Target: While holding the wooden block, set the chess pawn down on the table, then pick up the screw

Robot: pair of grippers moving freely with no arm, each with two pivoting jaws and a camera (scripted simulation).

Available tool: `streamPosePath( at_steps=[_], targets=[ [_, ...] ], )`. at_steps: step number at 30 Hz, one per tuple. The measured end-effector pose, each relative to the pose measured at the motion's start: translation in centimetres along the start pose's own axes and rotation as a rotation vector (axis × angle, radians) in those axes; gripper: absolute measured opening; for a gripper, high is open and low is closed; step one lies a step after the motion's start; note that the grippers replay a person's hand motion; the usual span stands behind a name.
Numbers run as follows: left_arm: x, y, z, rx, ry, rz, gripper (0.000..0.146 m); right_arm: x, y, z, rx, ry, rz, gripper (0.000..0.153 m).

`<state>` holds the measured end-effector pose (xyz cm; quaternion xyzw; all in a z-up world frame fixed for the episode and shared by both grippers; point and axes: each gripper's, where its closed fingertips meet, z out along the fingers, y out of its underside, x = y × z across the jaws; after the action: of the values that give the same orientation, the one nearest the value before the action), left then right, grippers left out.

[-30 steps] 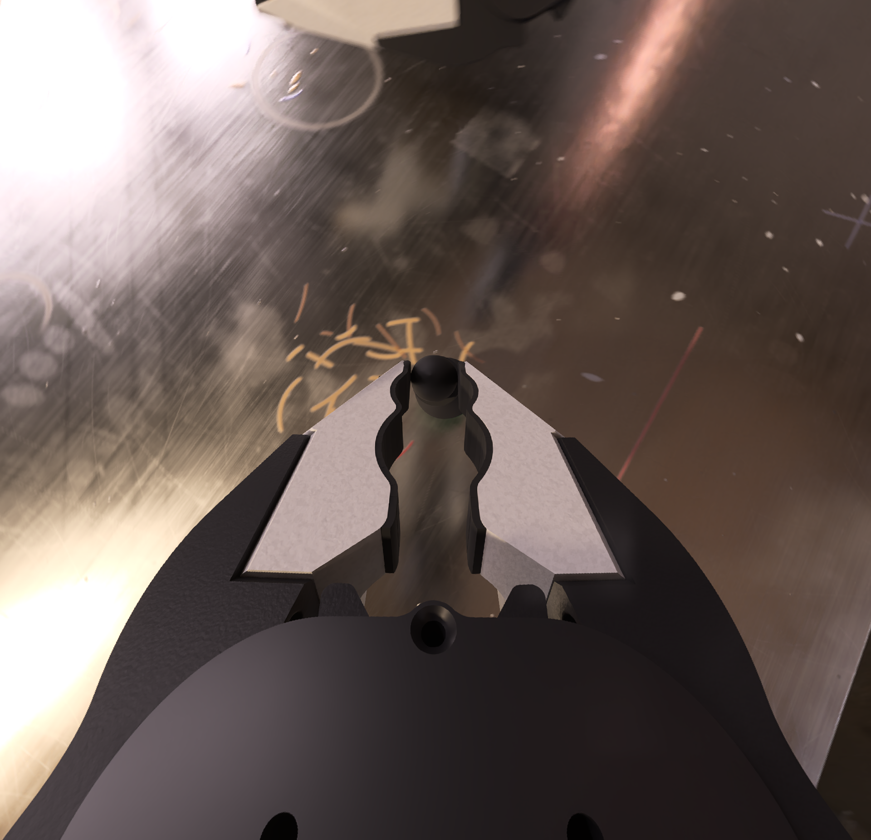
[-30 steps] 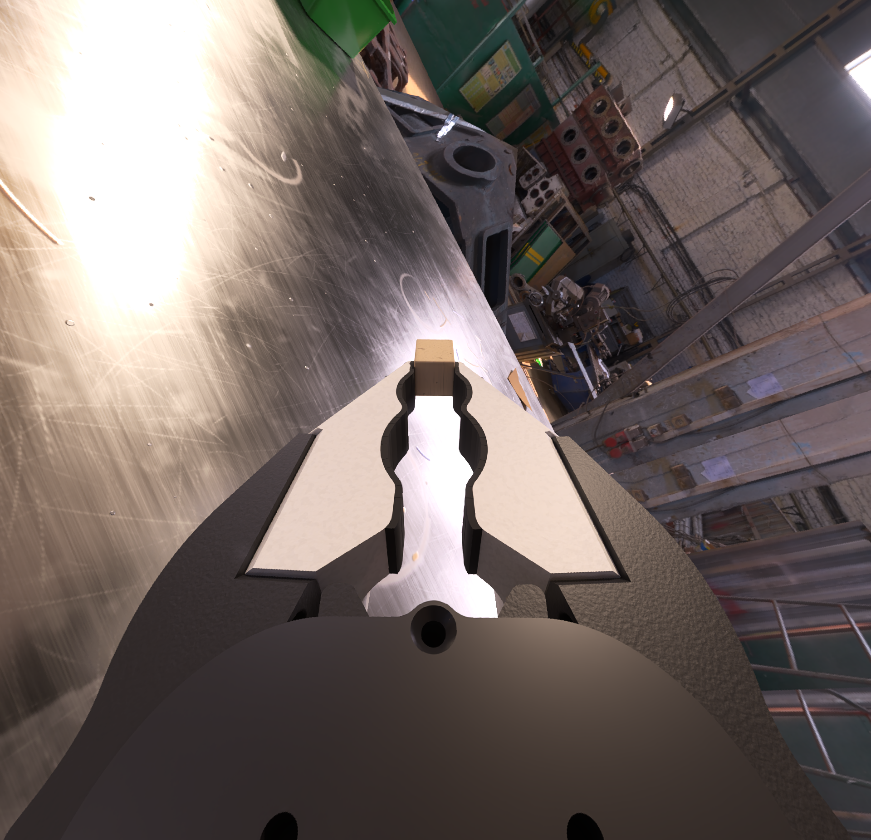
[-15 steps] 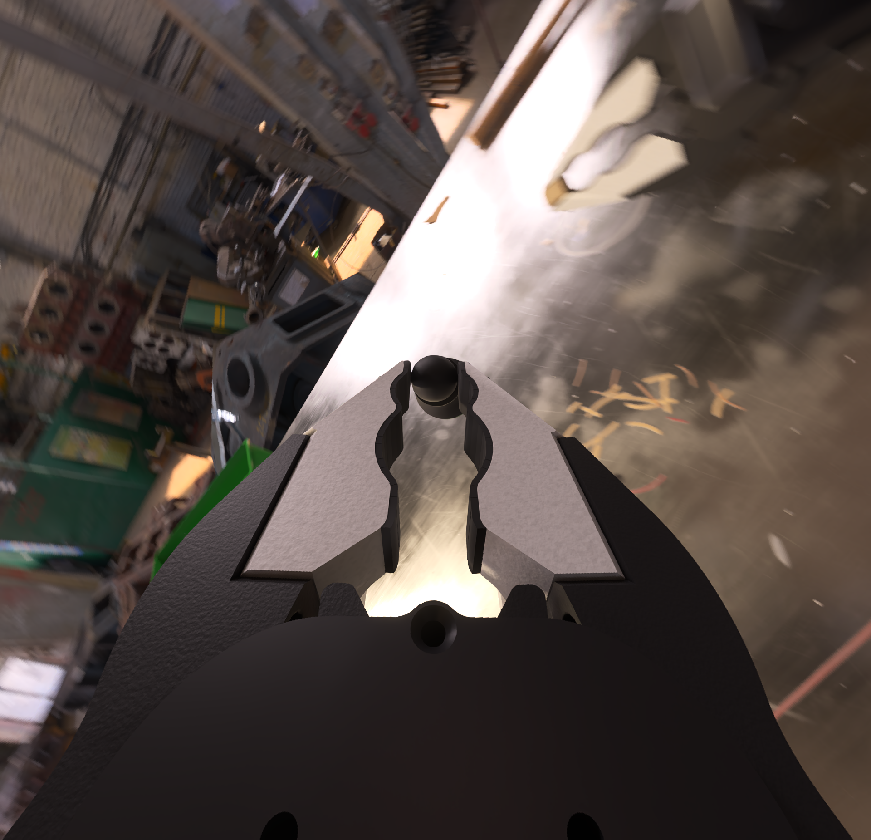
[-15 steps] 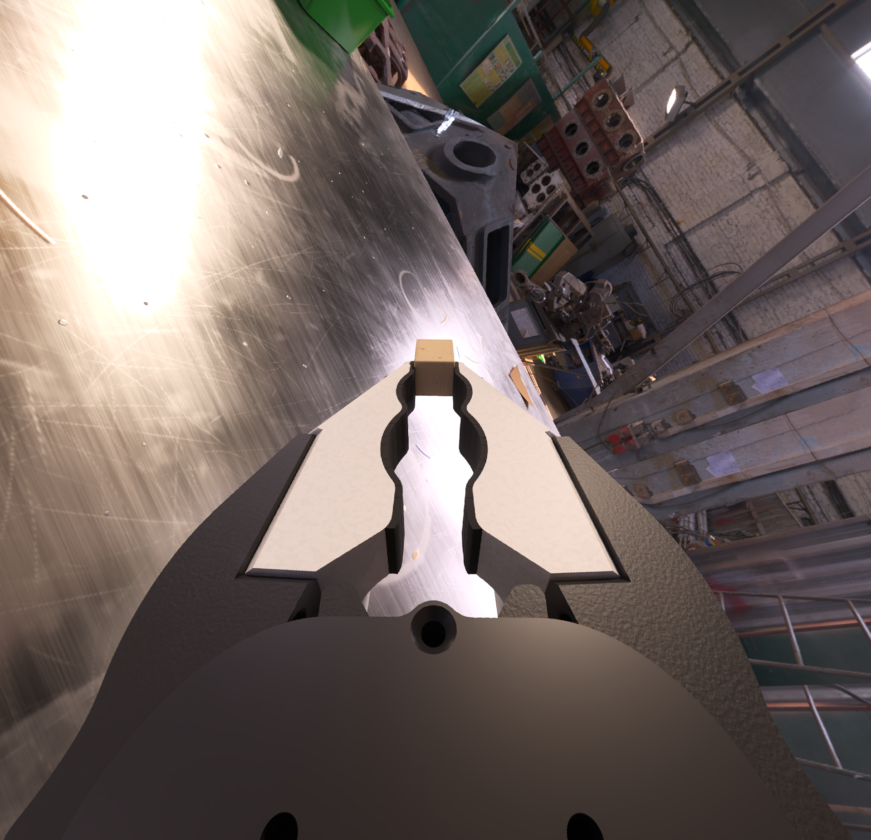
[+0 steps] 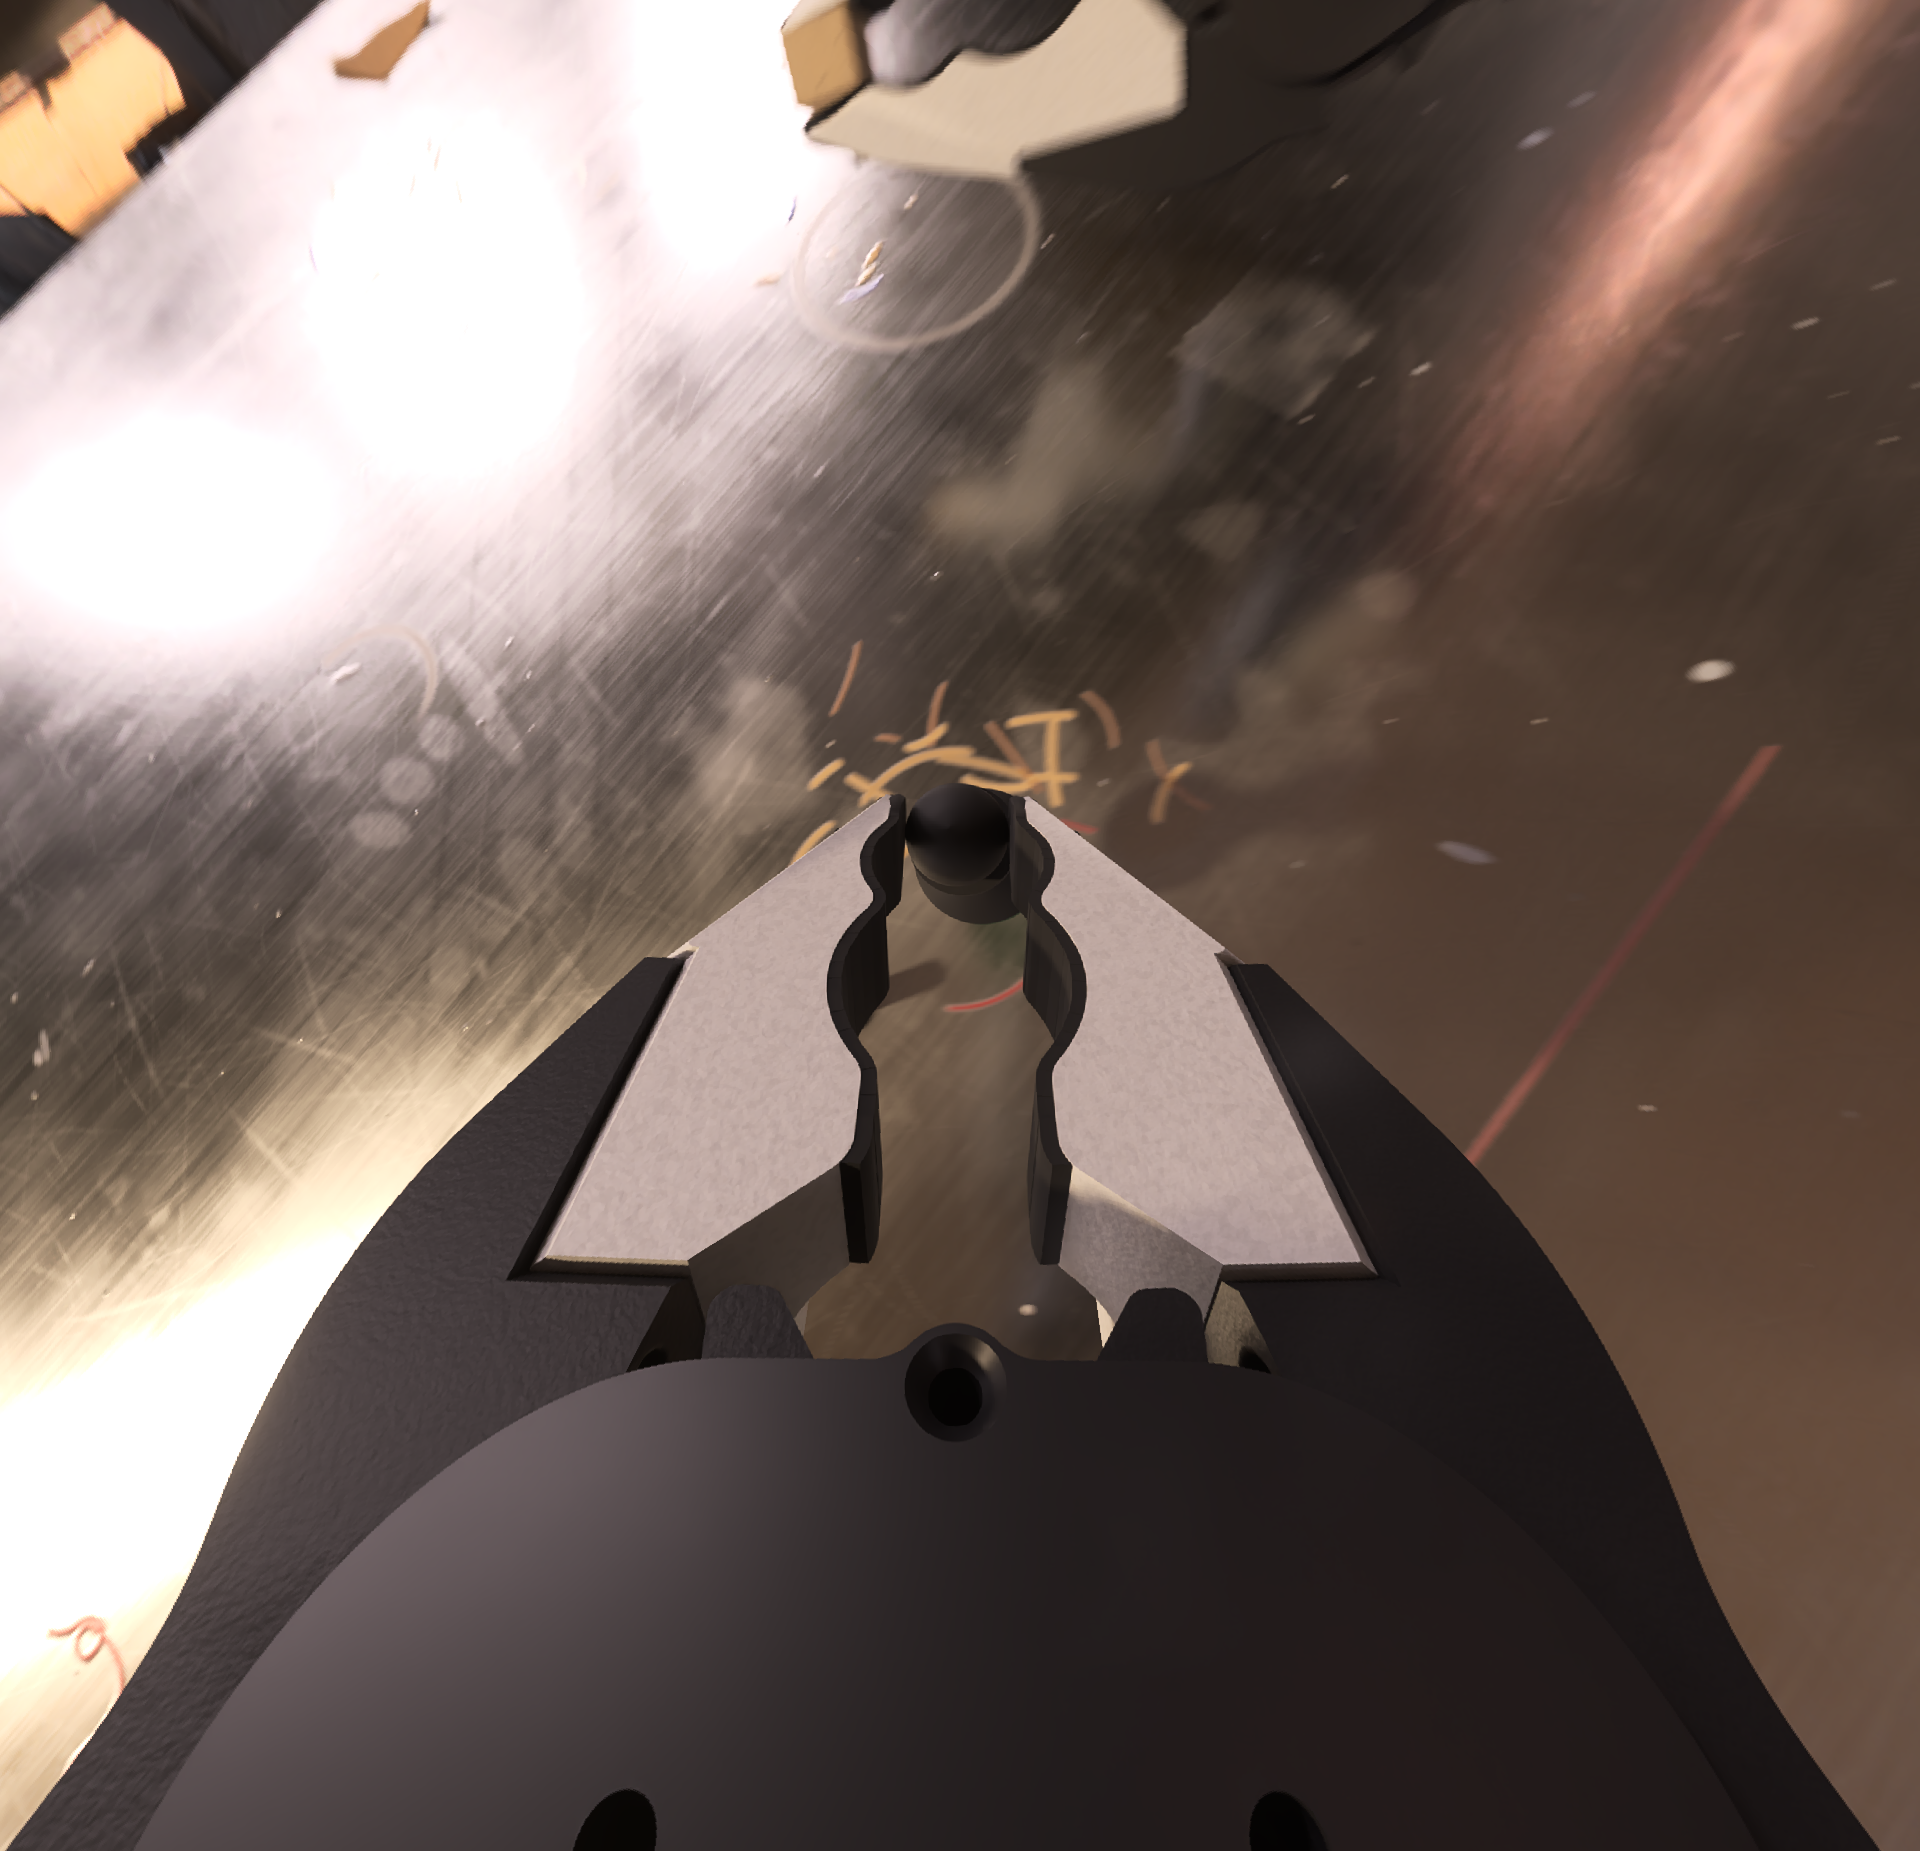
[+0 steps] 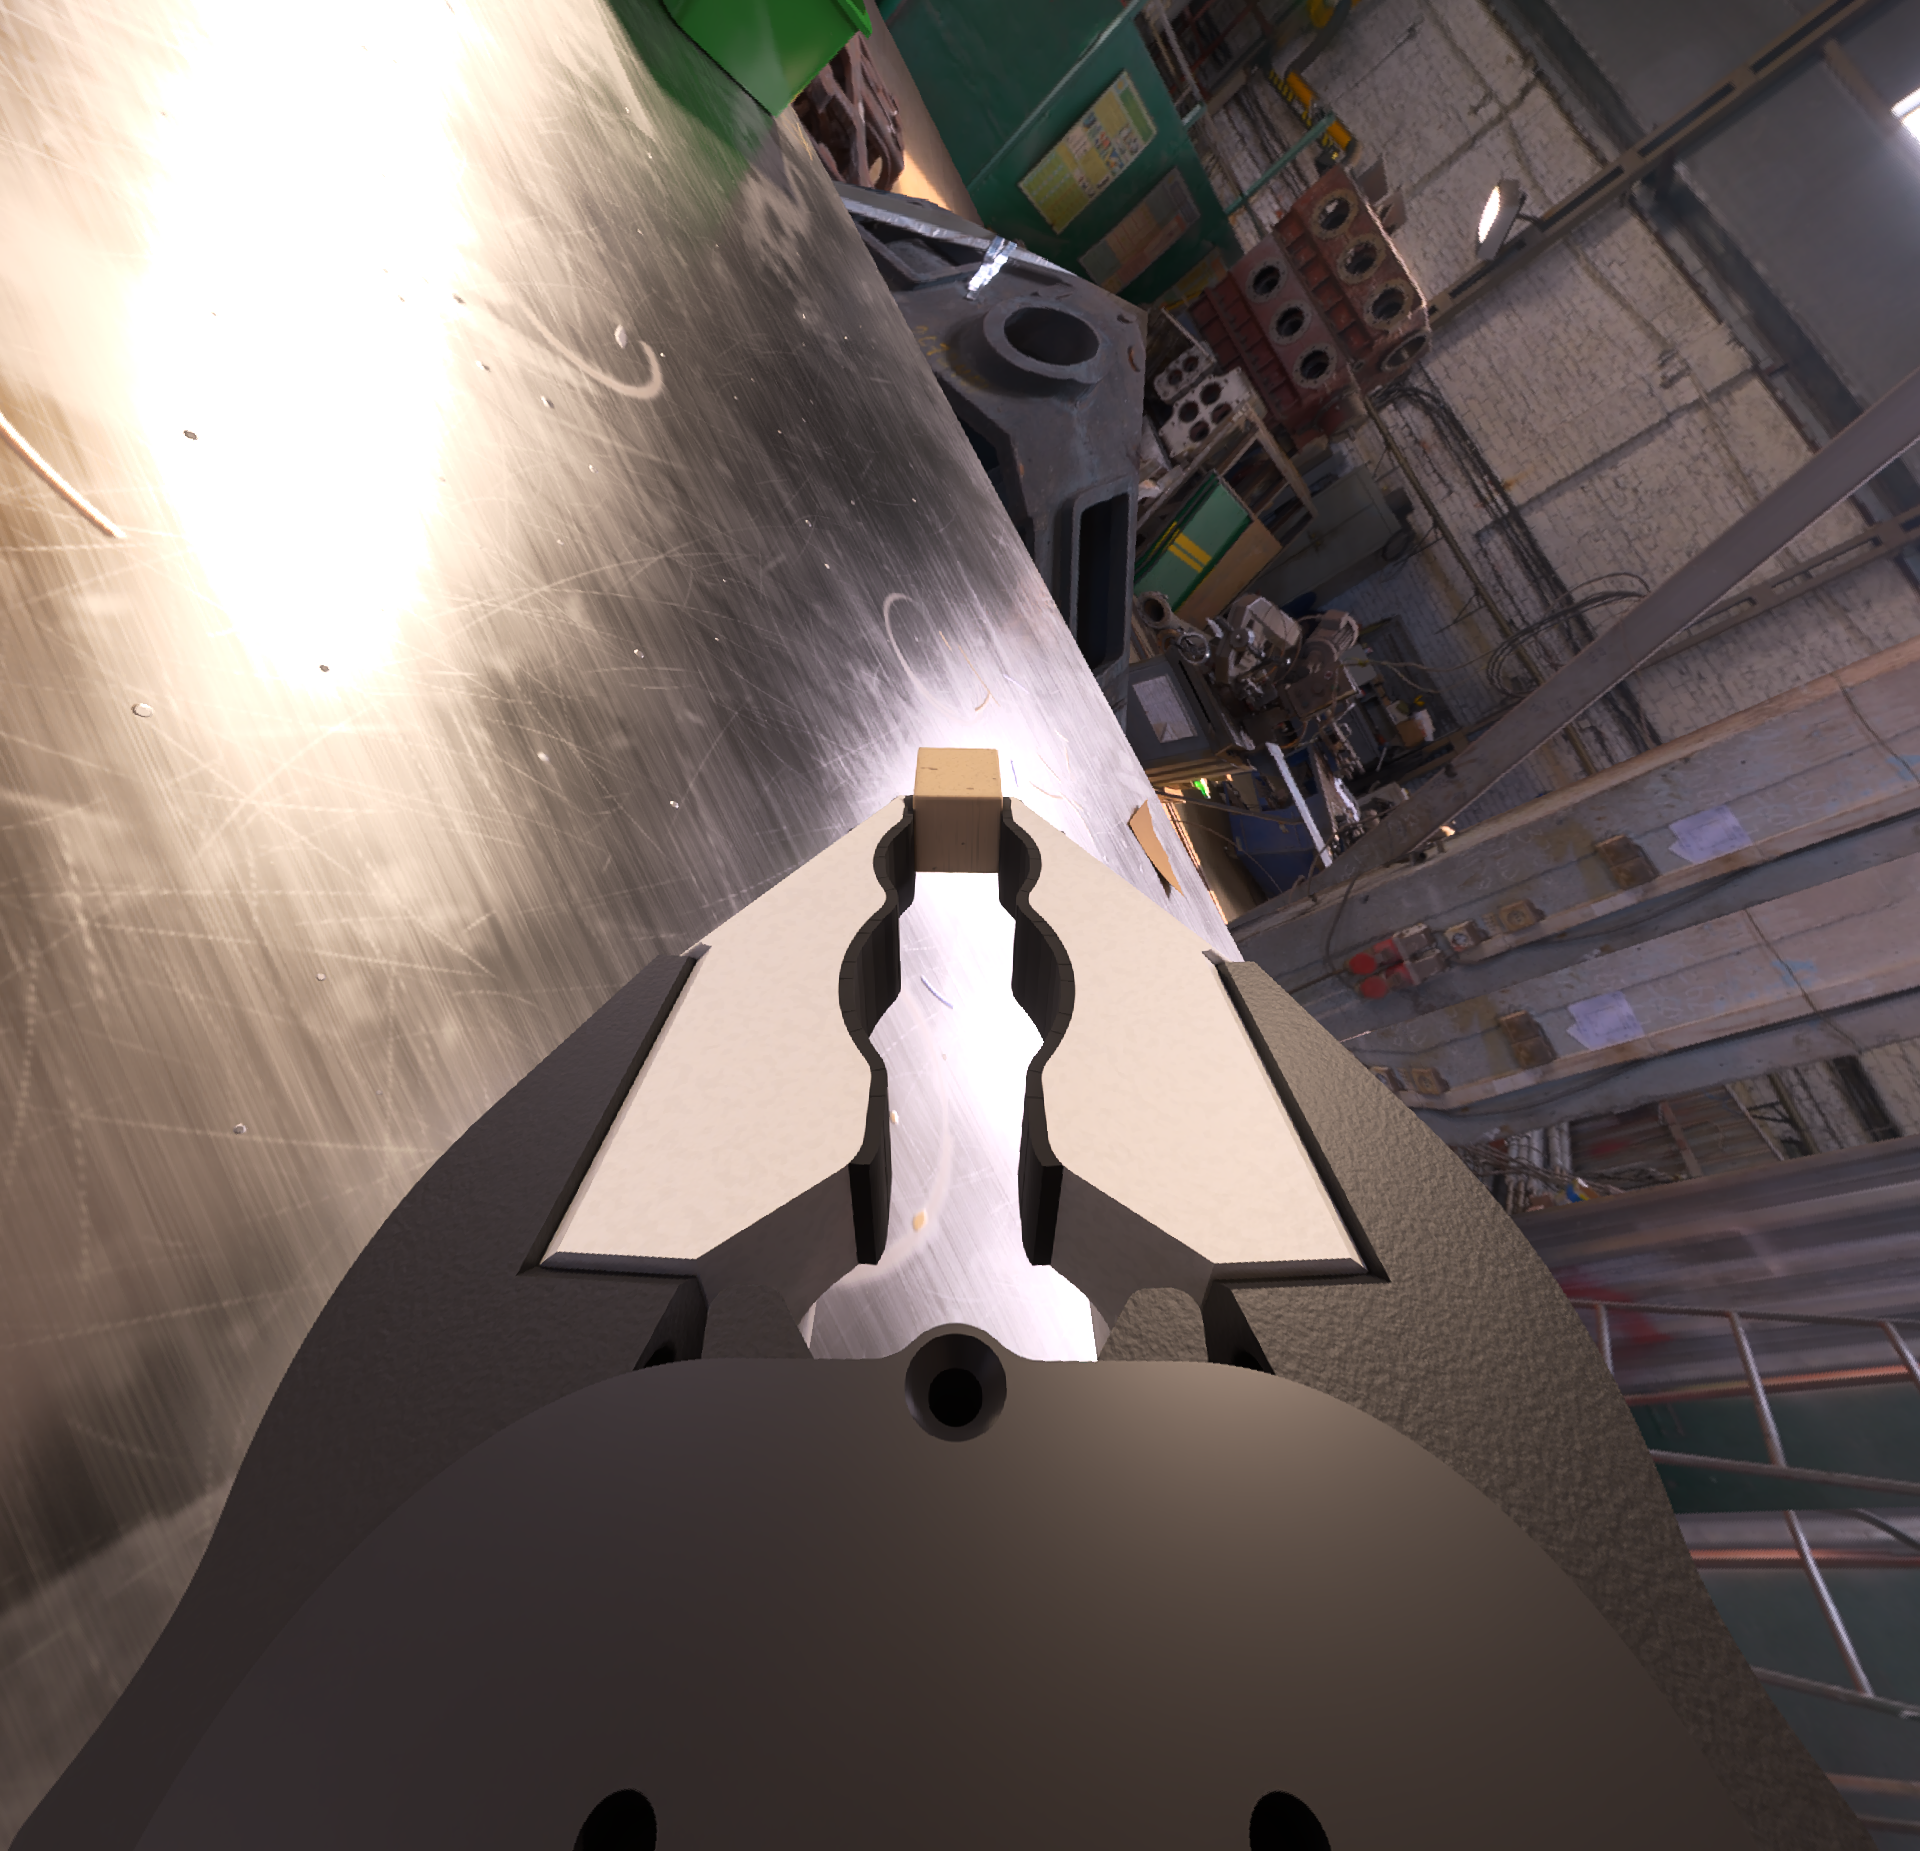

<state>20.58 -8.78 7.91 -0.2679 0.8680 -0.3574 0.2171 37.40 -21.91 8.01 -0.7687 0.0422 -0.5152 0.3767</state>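
My left gripper [image 5: 958, 845] is shut on a black chess pawn [image 5: 956, 845], gripped at its fingertips above the scratched metal table [image 5: 520, 658]. My right gripper [image 6: 956, 825] is shut on a small light wooden block [image 6: 956, 804] at its fingertips, held above the table near its far edge. In the left wrist view the right gripper [image 5: 883, 66] shows at the top, with the wooden block [image 5: 826, 61] between its tips. No screw is visible in either view.
Wood shavings [image 5: 977, 752] and a thin red line [image 5: 1621, 949] mark the table ahead of the left gripper. The table edge [image 6: 1091, 596] runs diagonally in the right wrist view, with a green bin [image 6: 748, 4] and workshop machinery beyond.
The left wrist view swung out toward the table edge and workshop half a second ago and has swung back onto the table. The pawn stays gripped. The right gripper has barely moved.
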Motion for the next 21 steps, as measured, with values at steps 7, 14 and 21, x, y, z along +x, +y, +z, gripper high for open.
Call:
streamPosePath(
  at_steps=[7, 14, 21],
  targets=[
    [-4.2, 2.0, 3.2, -0.128, 0.098, -0.009, 0.020, -0.1, 0.0, 0.0, -0.003, -0.004, -0.003, 0.014],
    [-4.9, 2.8, 3.2, -0.102, 0.097, -0.017, 0.020, -0.2, 0.1, 0.1, -0.005, -0.012, -0.003, 0.014],
    [-4.1, 5.0, 0.1, 0.001, 0.340, -0.357, 0.029, -0.2, 0.1, 0.1, -0.005, -0.016, 0.004, 0.014]
  ],
)
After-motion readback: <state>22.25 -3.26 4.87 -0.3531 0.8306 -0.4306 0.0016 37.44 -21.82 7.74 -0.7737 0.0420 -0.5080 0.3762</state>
